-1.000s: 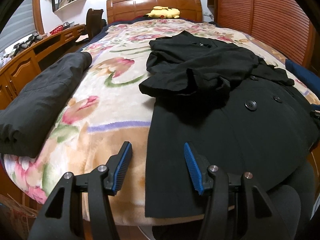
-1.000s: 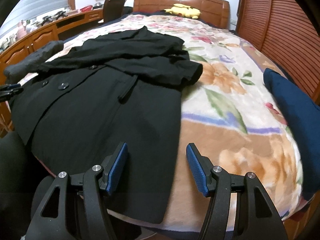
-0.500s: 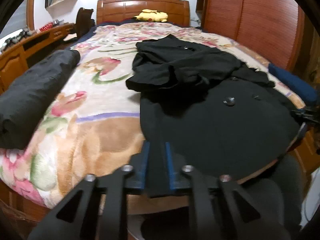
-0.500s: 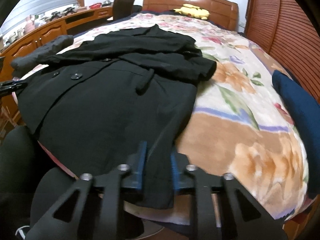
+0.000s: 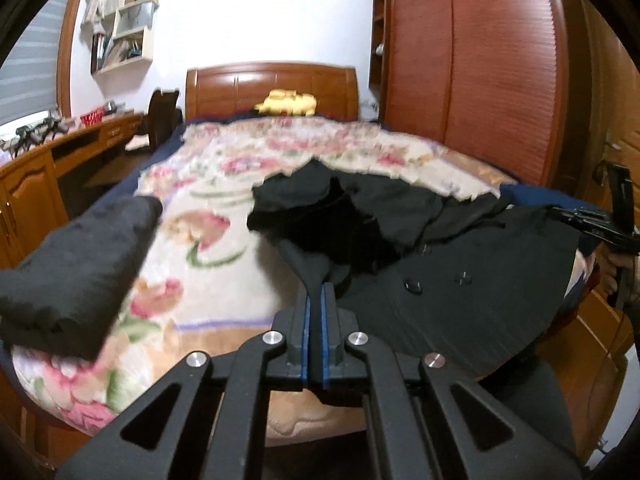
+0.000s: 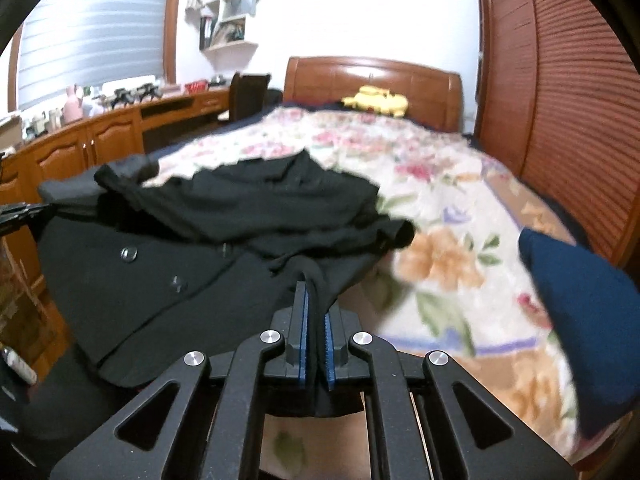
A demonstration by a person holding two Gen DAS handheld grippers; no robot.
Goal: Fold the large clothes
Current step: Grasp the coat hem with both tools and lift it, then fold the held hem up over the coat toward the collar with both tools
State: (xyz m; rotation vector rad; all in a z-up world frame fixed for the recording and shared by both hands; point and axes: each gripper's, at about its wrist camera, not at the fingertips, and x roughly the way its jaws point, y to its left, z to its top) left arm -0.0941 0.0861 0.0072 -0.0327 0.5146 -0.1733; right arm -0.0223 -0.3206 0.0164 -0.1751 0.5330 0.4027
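I have the left hand-held gripper (image 5: 316, 300) clamped on the hem of the black coat (image 5: 460, 280), its blue pads pressed flat together with only a thin fold of cloth between them. The jaws have just been closing, and the cloth rises in a taut peak from the tips toward 12 o'clock. The right hand-held gripper (image 6: 316, 304) grips the opposite hem corner of the coat (image 6: 168, 280) the same way, jaws just closed, a dark fold pinched between its pads and hanging below them.

The coat lies spread on the floral blanket (image 5: 224, 264) of the bed (image 5: 272, 84), buttons up, its upper part bunched in a heap toward the headboard. In the left view the other gripper shows at 3 o'clock, at the coat's far edge.

A folded dark grey garment (image 5: 76, 272) rests on the blanket at 9 o'clock in the left view, apart from the coat. A navy blue folded item (image 6: 580, 320) sits at 3 o'clock in the right view. A yellow plush toy (image 6: 376, 100) lies by the headboard at 12 o'clock. Both views are blurred.
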